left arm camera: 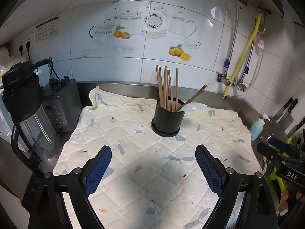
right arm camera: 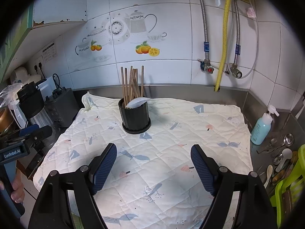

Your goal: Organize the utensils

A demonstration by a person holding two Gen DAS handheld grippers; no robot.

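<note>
Both sets of jaws stand wide apart and hold nothing: the left gripper (left arm camera: 153, 168) and the right gripper (right arm camera: 153, 167) each hover over bare quilted cloth (right arm camera: 190, 118), touching no utensil.

On the task, most of it looks done — the black holder (left arm camera: 167, 119) stands upright on the cloth toward the table's back edge, with a bunch of wooden chopsticks (left arm camera: 166, 87) upright in it and a white spoon (left arm camera: 192, 106) with a wooden handle leaning out over its rim. No utensil lies loose on the cloth in either view.

What may be left is off the cloth: at the table's right edge, beyond the blue soap bottle (right arm camera: 261, 127), a cluster of metal spoons (right arm camera: 282, 148) and other cutlery lies loose. Whether those belong to this job I cannot tell — if they do, they remain to be gathered.
</note>
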